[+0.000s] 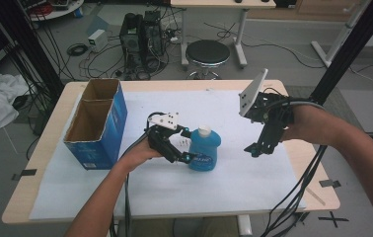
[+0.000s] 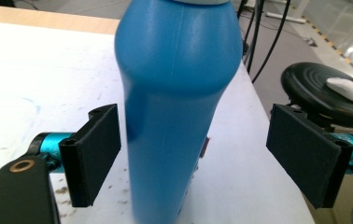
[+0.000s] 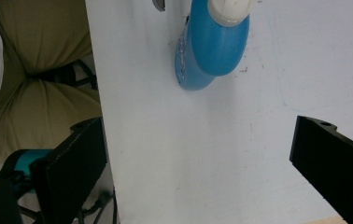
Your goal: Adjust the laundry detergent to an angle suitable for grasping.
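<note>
Here the left tool (image 1: 187, 148), spread, straddles the upright blue bottle (image 1: 205, 148) mid-counter without touching; rigid, smooth plastic, probably slippery, best gripped across its lower body.

we count one blue bottle (image 1: 205, 149) with one white cap (image 1: 204, 131), standing near the middle of one white sheet (image 1: 165, 182) on one wooden table (image 1: 322, 192). at the left stands one blue cardboard box (image 1: 98, 123). we see two grippers: the left gripper (image 1: 184, 148) and the right gripper (image 1: 256, 148). far off sits one black stool (image 1: 207, 53).
</note>
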Demonstrator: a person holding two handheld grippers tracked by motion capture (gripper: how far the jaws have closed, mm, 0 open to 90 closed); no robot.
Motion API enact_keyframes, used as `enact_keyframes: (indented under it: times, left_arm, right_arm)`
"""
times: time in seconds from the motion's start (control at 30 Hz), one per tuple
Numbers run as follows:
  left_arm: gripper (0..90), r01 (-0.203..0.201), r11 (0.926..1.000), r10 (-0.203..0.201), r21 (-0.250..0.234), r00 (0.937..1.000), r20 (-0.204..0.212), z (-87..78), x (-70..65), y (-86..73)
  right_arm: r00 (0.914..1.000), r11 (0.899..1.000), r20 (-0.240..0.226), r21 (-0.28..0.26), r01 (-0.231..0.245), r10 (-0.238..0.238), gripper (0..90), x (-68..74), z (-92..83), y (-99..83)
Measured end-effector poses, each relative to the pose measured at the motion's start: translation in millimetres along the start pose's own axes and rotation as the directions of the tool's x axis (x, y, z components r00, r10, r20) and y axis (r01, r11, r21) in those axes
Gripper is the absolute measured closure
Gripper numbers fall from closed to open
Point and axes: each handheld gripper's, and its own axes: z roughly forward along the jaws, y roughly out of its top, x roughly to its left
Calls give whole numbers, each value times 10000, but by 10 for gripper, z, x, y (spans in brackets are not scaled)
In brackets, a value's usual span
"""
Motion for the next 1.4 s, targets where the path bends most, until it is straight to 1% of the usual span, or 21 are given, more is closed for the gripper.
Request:
enact_keyframes:
  times: [0.2, 0.23, 0.33, 0.4, 0.5, 0.6, 0.67, 0.77, 0.8, 0.83, 0.87, 0.97, 1.0, 1.03, 1.07, 1.1, 1.17, 1.2, 1.23, 1.27, 1.4]
  left_arm:
    - [178, 189, 9997, -199, -164, 9977, -647, -166, -2, -27]
    - [178, 331, 9989, -354, -320, 9967, -735, -191, -10, -30]
    - [179, 528, 9984, -545, -205, 9938, -965, -245, -11, -34]
    - [178, 787, 9969, -772, 63, 9883, -1319, -273, -6, -34]
    - [178, 746, 9972, -734, 21, 9860, -1498, -344, -10, -38]
    - [179, 695, 9976, -674, 42, 9792, -1913, -390, -34, 3]
    - [178, 475, 9982, -385, 368, 9759, -2150, -422, -33, 46]
    - [174, 675, 9965, -532, 487, 9662, -2521, -414, -48, 70]
    - [129, 757, 9955, -577, 575, 9616, -2682, -411, -45, 71]
    - [52, 783, 9935, -499, 821, 9515, -3037, -428, -30, 73]
    - [36, 942, 9933, -664, 675, 9400, -3345, -432, -29, 65]
    - [16, 1277, 9882, -851, 843, 9167, -3905, -483, 6, 59]
    - [16, 1463, 9850, -951, 917, 9031, -4187, -492, 14, 59]
    - [16, 1620, 9821, -1050, 965, 8949, -4336, -502, 22, 60]
    - [16, 1830, 9786, -1242, 942, 8901, -4386, -521, 40, 62]
    - [16, 2015, 9756, -1460, 875, 8922, -4274, -553, 51, 61]
    - [16, 2117, 9738, -1497, 828, 8713, -4674, -584, 50, 74]
    - [16, 2210, 9724, -1599, 752, 8653, -4751, -602, 61, 85]
    - [16, 2331, 9688, -1665, 842, 8639, -4754, -627, 74, 97]
    - [16, 2430, 9658, -1696, 906, 8560, -4883, -642, 83, 116]
    - [17, 2763, 9509, -1752, 1396, 8520, -4933, -687, 122, 238]
  right_arm:
    - [9998, 9998, -50, -33, 182, -182, 32, -12, 17, 10]
    - [10000, 10000, -20, 30, 0, 0, 32, -2, 8, 8]
    - [10000, 10000, -8, -27, 85, -85, 32, -12, 7, 6]
    - [10000, 10000, 1, 37, -39, 39, 32, -1, 5, 8]
    - [10000, 10000, -5, 13, -4, 4, 32, 4, 5, 7]
    - [10000, 10000, 8, -34, 91, -91, 32, 1, 2, 5]
    - [10000, 10000, 25, -56, 49, -49, 32, 4, -2, 3]
    - [10000, 9999, 53, -96, 72, -71, 31, 11, -5, 6]
    - [9999, 9998, 49, -126, 162, -162, 32, 6, -4, 4]
    - [9998, 9998, 41, -129, 177, -176, 31, 8, -5, 4]
    - [9998, 9997, 50, -151, 189, -188, 32, 10, -6, 3]
    - [9998, 9996, 85, -194, 202, -200, 32, 16, -13, -3]
    - [9998, 9996, 89, -206, 198, -197, 32, 20, -14, -4]
    - [9998, 9997, 105, -175, 180, -178, 32, 23, -20, -8]
    - [9999, 9998, 95, -151, 95, -93, 32, 30, -22, -8]
    - [9998, 9996, 80, -196, 191, -190, 32, 26, -19, -13]
    - [9998, 9997, 80, -178, 188, -186, 32, 23, -16, -18]
    - [9999, 9998, 70, -173, 137, -136, 31, 24, -15, -20]
    - [9999, 9998, 56, -185, 116, -115, 32, 22, -12, -22]
    - [9998, 9996, 82, -216, 180, -178, 32, 12, -9, -28]
    - [9998, 9995, 60, -268, 175, -173, 32, -13, 0, -29]
